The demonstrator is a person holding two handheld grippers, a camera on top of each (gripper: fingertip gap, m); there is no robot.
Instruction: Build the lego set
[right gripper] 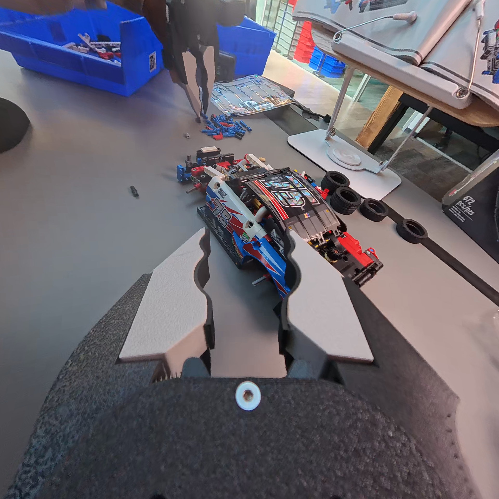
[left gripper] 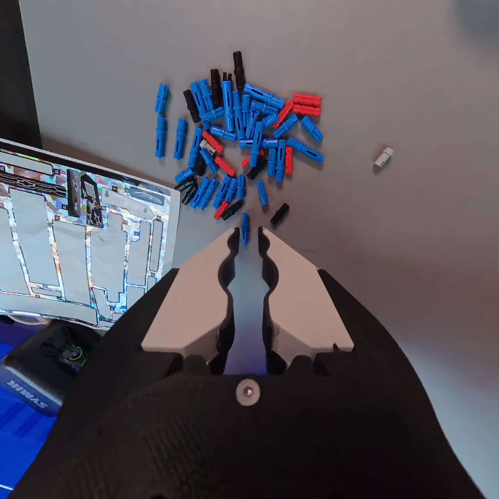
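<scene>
Left gripper (left gripper: 248,229) sits low over the grey surface (left gripper: 378,243) at the near edge of the pile of pins (left gripper: 237,135), jaws parted a little, with one blue pin (left gripper: 245,228) lying lengthwise between the tips. Not yet clamped; likely lined up this way so the pin can be pinched across its width. Whether a tip already touches the pin cannot be told. Loose black pin (left gripper: 280,213) just beside the right tip; a grey pin (left gripper: 383,156) lies well apart.

Right gripper (right gripper: 248,235) is spread wide and empty, hanging above the half-built car (right gripper: 270,216), probably waiting to steady it. Four tyres (right gripper: 345,199) are lined up beside the car, unfitted. Sticker sheet (left gripper: 81,229) lies next to the pile, mostly used.

Hidden: car's far side and underside; blue bin (right gripper: 81,62) contents too small to sort; instruction booklet (right gripper: 405,40) on its stand cut off at the frame edge.
</scene>
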